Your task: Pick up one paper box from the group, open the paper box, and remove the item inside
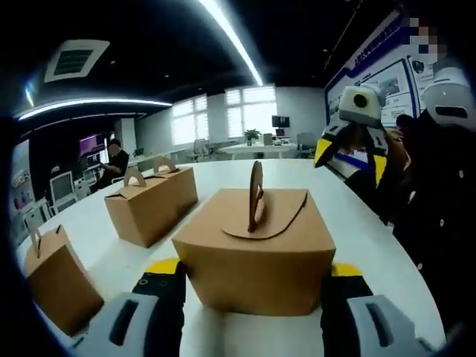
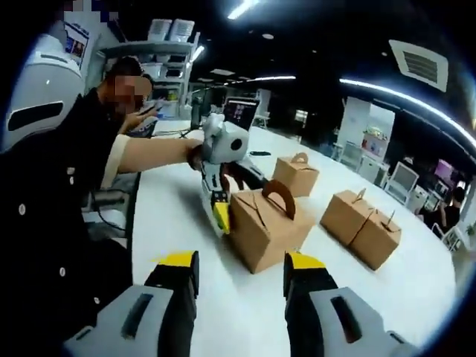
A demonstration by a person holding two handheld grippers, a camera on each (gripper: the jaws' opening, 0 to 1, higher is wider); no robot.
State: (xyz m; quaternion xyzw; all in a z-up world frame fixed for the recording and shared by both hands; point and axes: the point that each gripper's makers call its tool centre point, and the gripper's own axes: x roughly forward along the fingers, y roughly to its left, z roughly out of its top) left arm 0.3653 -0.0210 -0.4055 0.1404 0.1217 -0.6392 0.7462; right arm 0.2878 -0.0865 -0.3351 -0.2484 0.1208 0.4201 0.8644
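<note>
Your left hand-held gripper [image 1: 253, 297] is straddling paper box [image 1: 256, 249] at frame center, jaws wide, not clamping; right hand-held gripper [image 2: 242, 286] is hanging open, empty, farther back.

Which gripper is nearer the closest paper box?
Left. The left gripper has its jaws on either side of the box; the right gripper is open, short of it.

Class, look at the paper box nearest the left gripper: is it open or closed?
Closed. The nearest paper box has its curved top flap lying flat and its handle standing upright through it; the table beside it carries nothing taken out.
</note>
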